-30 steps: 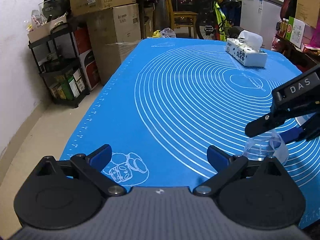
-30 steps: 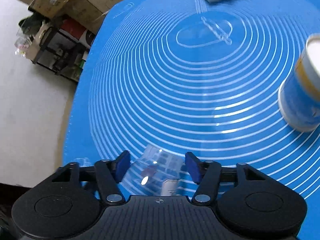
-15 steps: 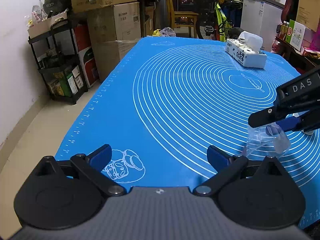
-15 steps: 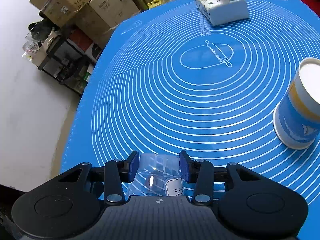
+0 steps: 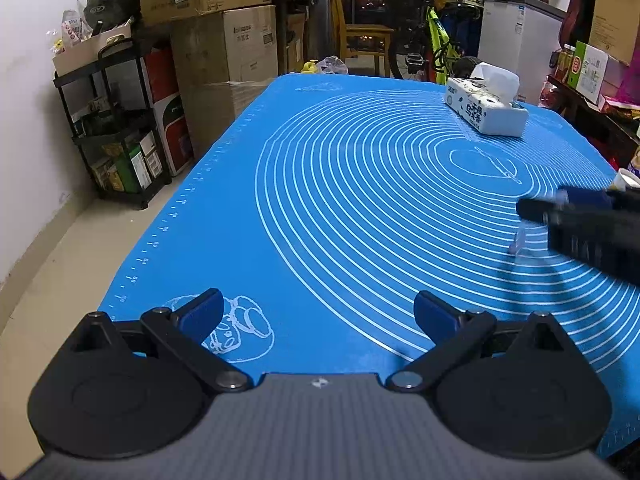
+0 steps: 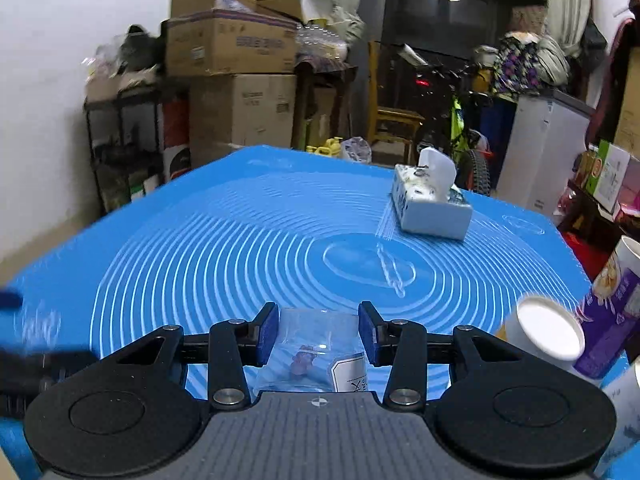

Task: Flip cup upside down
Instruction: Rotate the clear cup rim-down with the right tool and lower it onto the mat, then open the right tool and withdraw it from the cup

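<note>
Looking along your left claw (image 5: 316,314), you are keeping its blue pads wide apart over the near edge of the blue table (image 5: 320,200), holding nothing, while your right claw (image 5: 560,210) is blurring at the far right, well apart. Looking along your right claw (image 6: 318,334), you are squeezing the clear cup (image 6: 316,350) between both pads, clear of the mat; which way its mouth points you cannot tell. Turning it over is falling to your right wrist, the only hand on the cup.
</note>
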Demonstrator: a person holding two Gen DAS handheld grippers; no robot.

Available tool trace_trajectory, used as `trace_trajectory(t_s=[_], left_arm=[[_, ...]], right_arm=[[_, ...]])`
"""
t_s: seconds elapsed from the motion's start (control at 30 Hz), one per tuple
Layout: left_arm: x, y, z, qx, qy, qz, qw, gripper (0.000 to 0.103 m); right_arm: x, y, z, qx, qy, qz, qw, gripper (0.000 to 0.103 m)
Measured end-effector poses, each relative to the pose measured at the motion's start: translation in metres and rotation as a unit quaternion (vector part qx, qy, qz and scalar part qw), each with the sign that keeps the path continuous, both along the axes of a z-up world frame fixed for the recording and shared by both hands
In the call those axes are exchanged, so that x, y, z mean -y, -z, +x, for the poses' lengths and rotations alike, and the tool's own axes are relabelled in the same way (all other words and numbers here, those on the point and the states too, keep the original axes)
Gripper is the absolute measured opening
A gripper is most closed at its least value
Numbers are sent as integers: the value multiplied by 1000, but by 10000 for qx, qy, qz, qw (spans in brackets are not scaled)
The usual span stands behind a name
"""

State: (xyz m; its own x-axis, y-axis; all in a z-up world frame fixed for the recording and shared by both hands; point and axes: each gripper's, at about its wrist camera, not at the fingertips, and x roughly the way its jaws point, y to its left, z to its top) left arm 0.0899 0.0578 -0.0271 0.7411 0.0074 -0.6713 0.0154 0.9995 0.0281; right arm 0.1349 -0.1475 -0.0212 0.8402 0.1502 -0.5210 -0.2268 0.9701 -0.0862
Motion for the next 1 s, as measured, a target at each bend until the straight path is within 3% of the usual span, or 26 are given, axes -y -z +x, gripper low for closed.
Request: trace_trajectory(t_s=[0.5,0.53,0.57,0.67,1.0], left_arm=[[25,2,-14,22,282,50,9996,100],[27,1,-16,35,298,51,9995,100],[28,0,-17,45,310,49,9995,100],[32,-5,-25,89,357,35,9993,100],[57,-23,-60,206,644,-54,9977,100]], right_arm=[[20,0,-28,-414,-128,189,9989,49],[21,-2,-29,-418,-141,223,9988,50],[23,-4,-30,-399,-155,256,9988,58],[30,-13,-39,-305,-171,383,9987,64],[65,-32,-98,-433,-111,311,9985,67]])
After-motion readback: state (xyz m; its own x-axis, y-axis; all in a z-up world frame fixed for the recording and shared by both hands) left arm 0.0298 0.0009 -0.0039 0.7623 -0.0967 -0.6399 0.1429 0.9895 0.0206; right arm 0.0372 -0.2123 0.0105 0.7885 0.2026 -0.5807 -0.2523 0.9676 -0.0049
